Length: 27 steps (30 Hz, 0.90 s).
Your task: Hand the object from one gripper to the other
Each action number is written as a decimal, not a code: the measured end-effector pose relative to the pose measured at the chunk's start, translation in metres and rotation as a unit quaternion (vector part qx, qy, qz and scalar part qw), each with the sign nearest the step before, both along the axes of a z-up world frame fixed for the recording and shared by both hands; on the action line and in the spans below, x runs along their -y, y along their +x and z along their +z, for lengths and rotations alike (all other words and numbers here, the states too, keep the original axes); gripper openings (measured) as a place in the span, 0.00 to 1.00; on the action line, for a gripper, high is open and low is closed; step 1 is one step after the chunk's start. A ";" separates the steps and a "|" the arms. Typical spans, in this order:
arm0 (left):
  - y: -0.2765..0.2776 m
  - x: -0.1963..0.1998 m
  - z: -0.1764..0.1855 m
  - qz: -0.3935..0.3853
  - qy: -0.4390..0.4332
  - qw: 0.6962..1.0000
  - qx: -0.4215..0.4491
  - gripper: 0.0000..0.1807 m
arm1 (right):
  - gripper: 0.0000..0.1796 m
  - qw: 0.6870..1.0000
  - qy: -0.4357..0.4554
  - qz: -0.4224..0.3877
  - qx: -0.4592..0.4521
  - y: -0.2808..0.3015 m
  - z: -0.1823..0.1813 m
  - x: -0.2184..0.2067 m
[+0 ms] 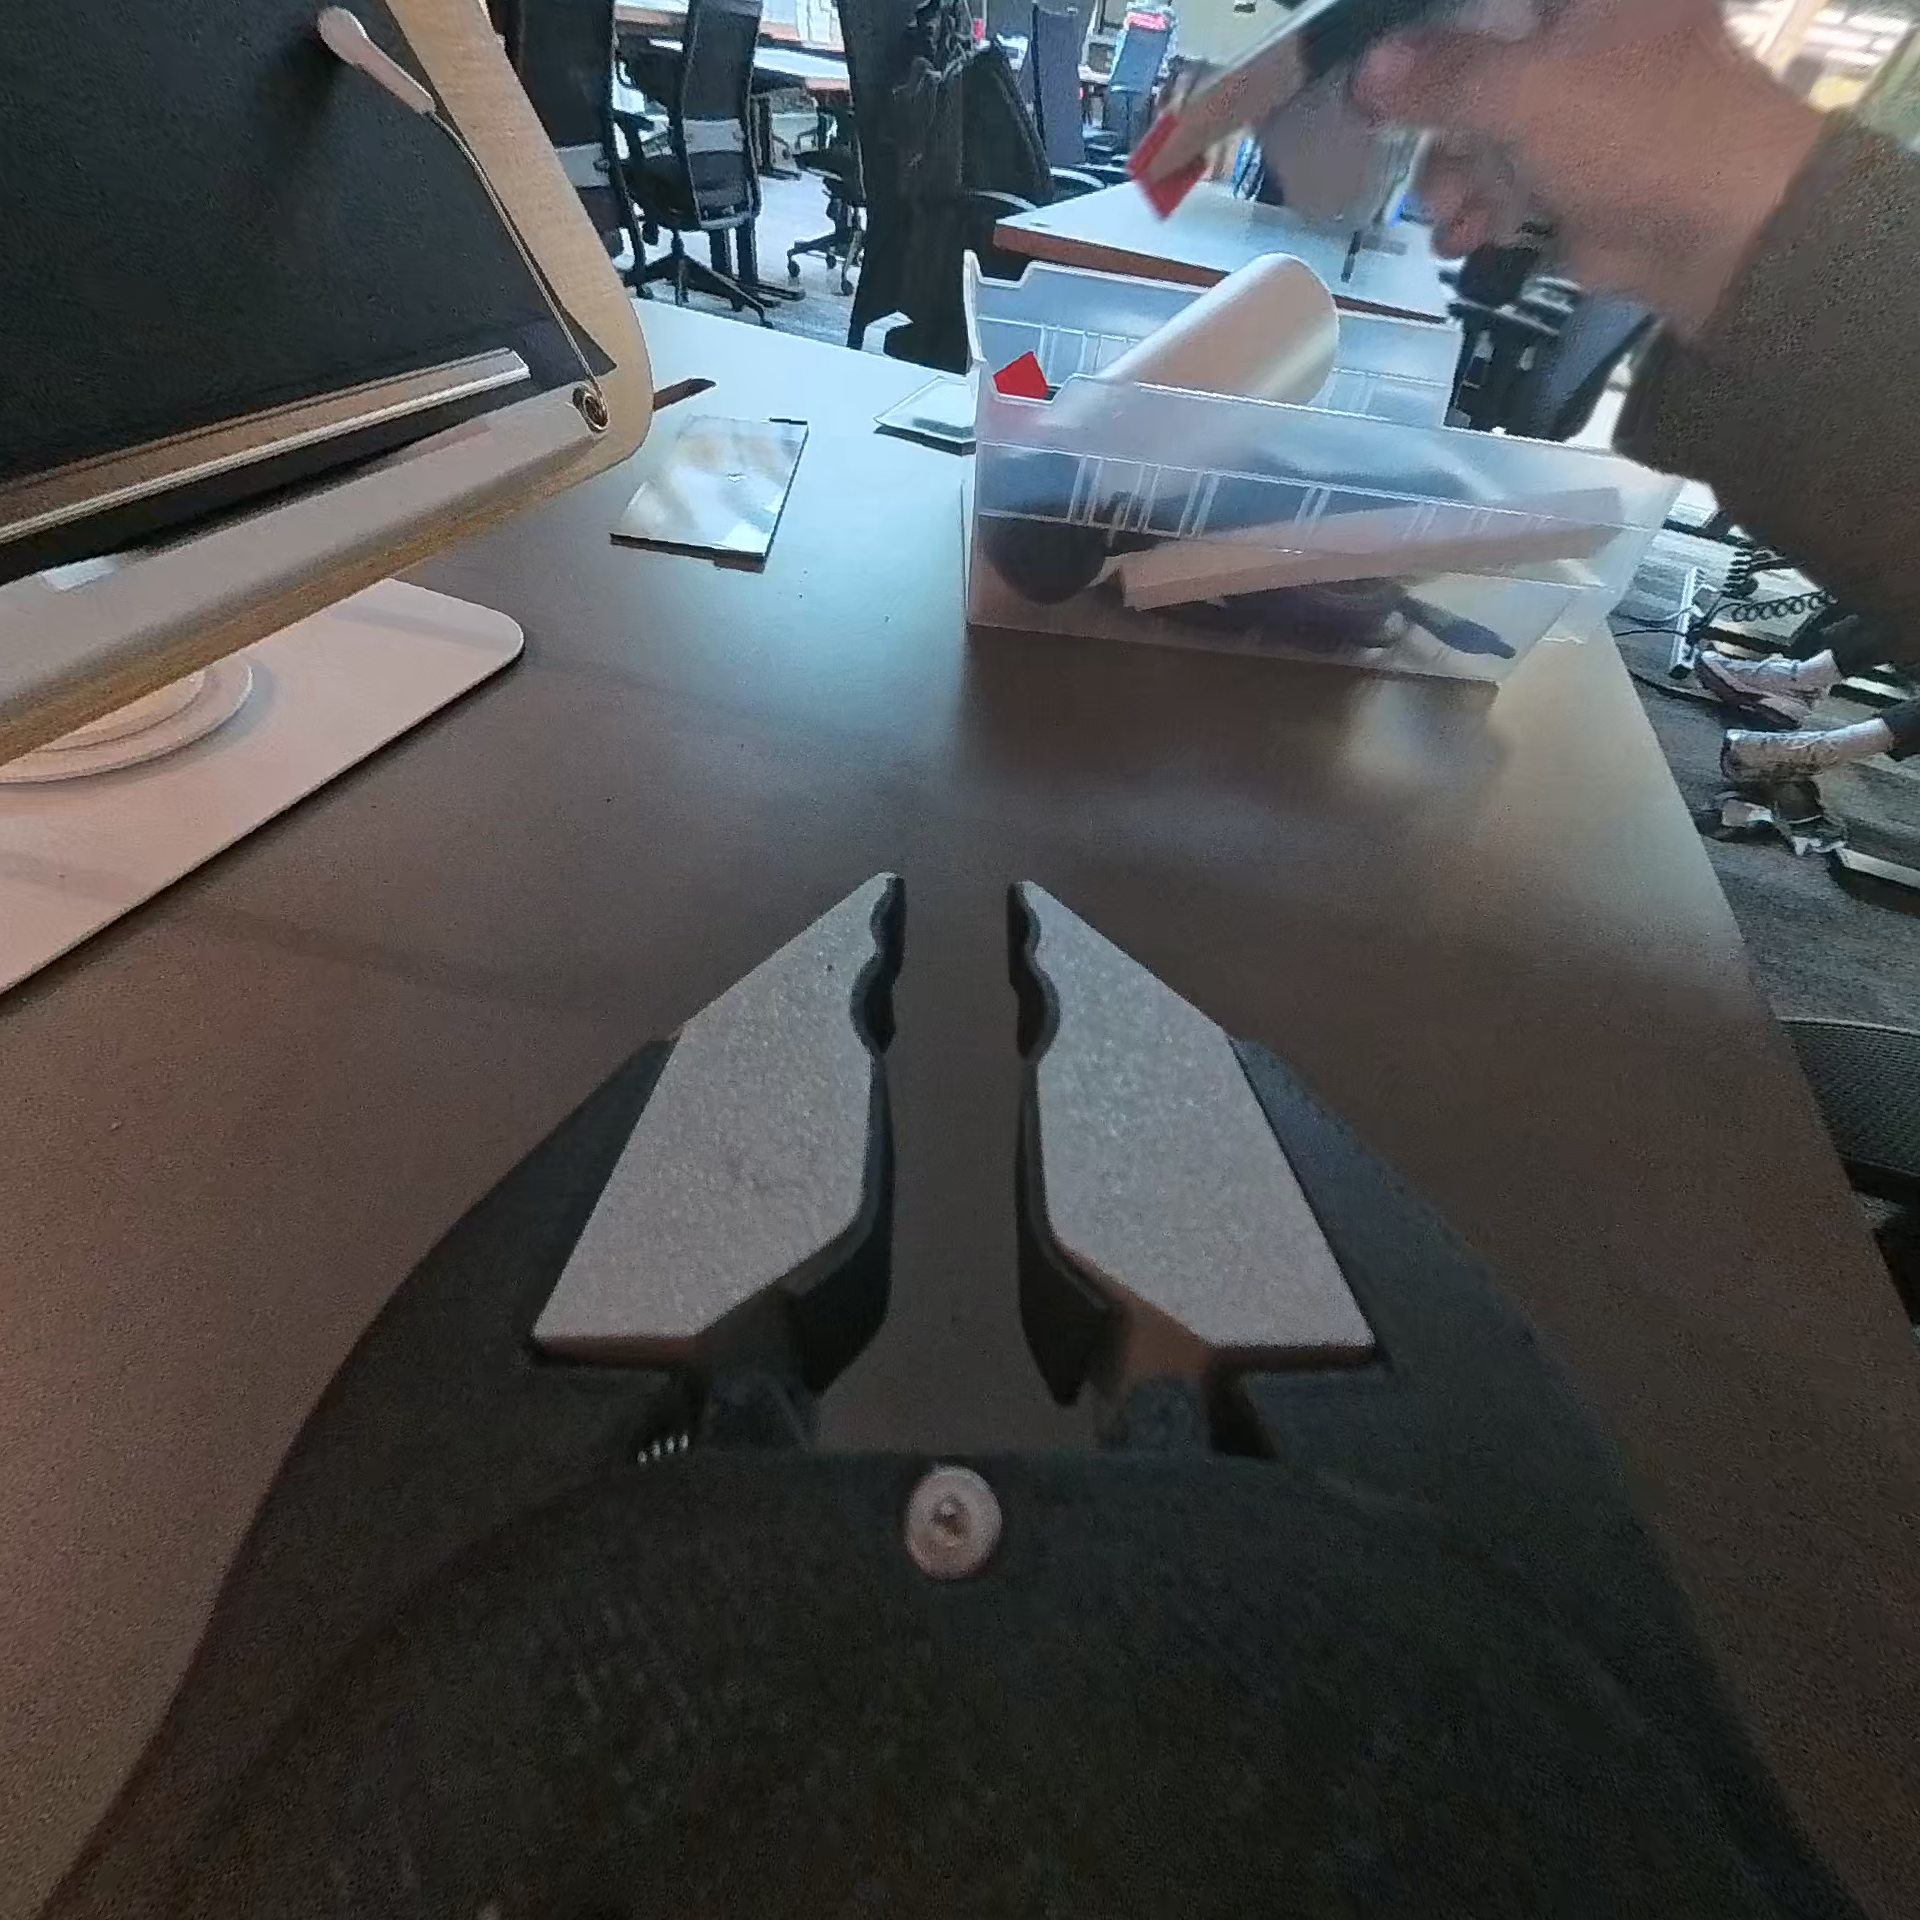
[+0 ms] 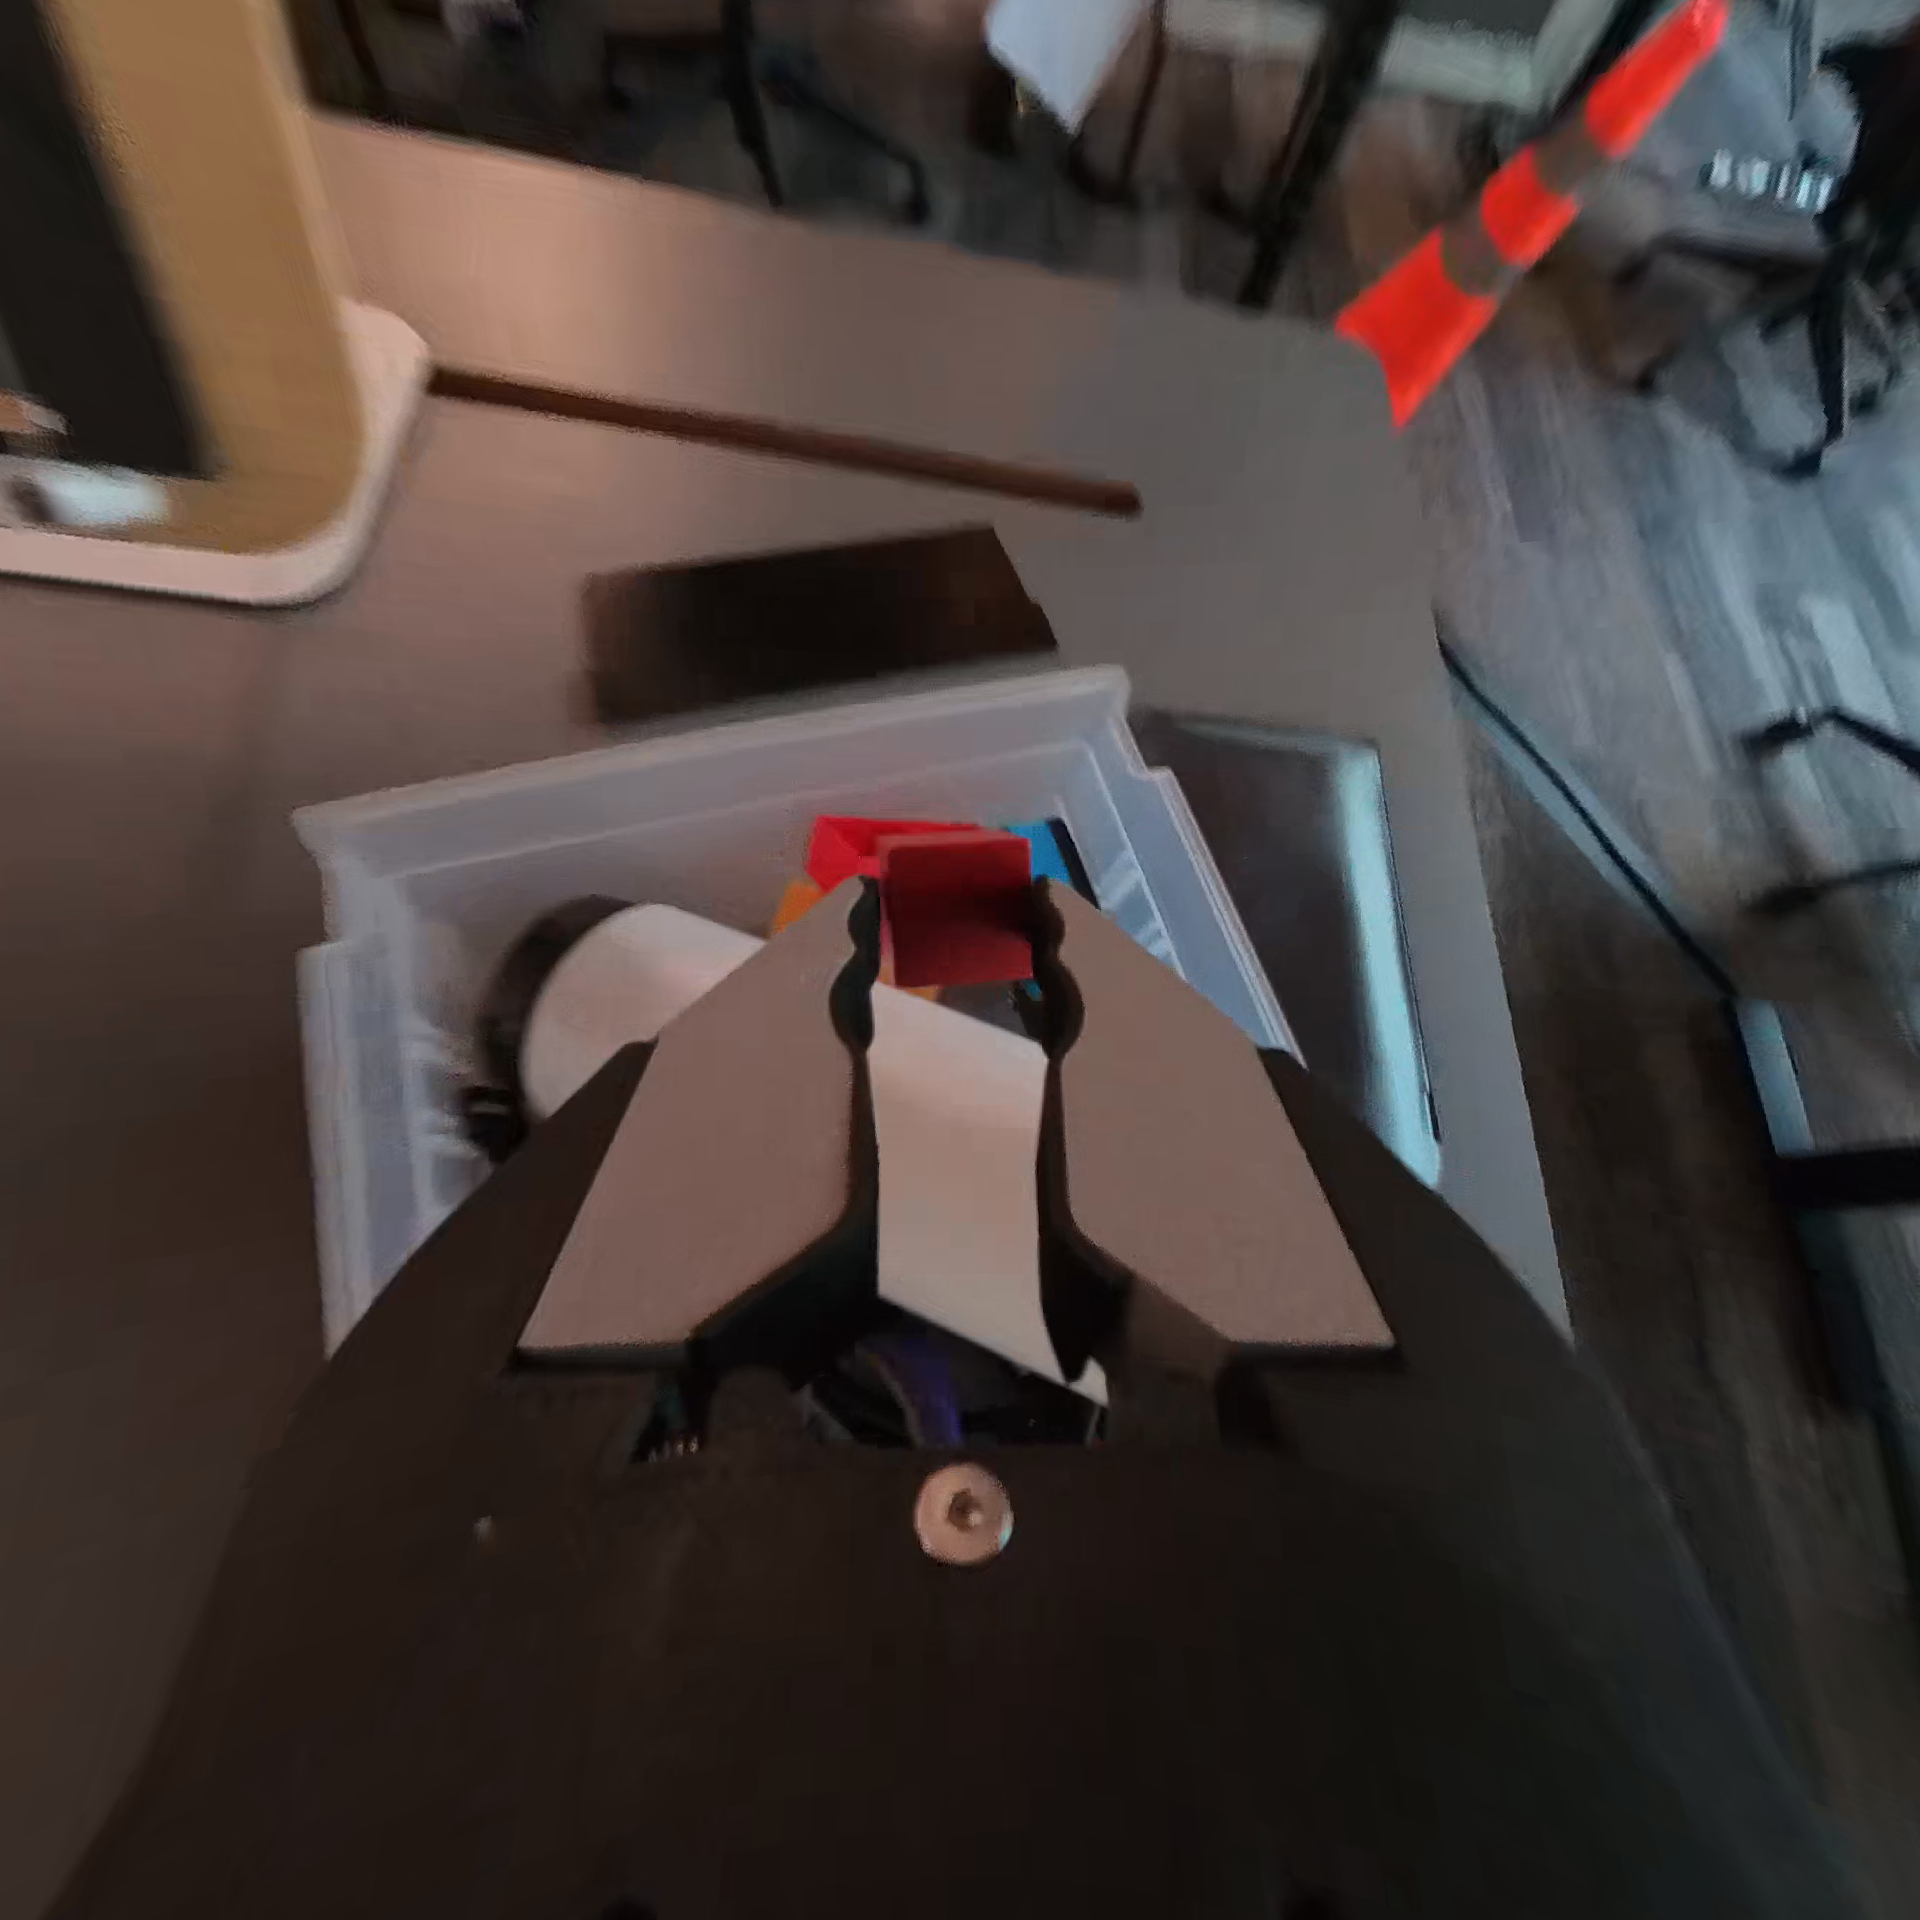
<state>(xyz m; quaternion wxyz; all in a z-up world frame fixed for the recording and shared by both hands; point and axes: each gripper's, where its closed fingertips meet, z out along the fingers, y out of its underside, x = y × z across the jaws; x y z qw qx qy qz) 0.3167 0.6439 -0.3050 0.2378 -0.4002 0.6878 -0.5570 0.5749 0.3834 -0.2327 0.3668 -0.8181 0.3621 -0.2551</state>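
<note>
Carrying red block (image 2: 954, 912) pinched at right gripper (image 2: 954, 935) tips above clear bin (image 2: 665, 800) | left gripper (image 1: 954, 961) slightly parted, empty, over desk (image 1: 1299, 883) | next: bring tips together; left clamps block's free end

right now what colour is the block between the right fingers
Red; the block shows best in the right wrist view.

1. My left wrist camera sits low over the dark table (image 1: 1195, 831), looking forward along my left fingers (image 1: 748, 1122) across its middle toward the far right corner.
2. My right wrist camera looks steeply down along my right fingers (image 2: 727, 1143), close above the clear bin (image 2: 686, 800) near the table's right edge.
3. Both views share that bin (image 1: 1299, 613), the white roll (image 1: 1247, 332) inside it (image 2: 623, 987), and the monitor base (image 1: 343, 675) at left (image 2: 343, 499).
</note>
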 end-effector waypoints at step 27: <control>-0.003 0.018 -0.014 -0.017 0.079 0.997 -0.014 0.19 | 0.34 0.944 0.209 0.253 -0.033 -0.149 -0.080 -0.254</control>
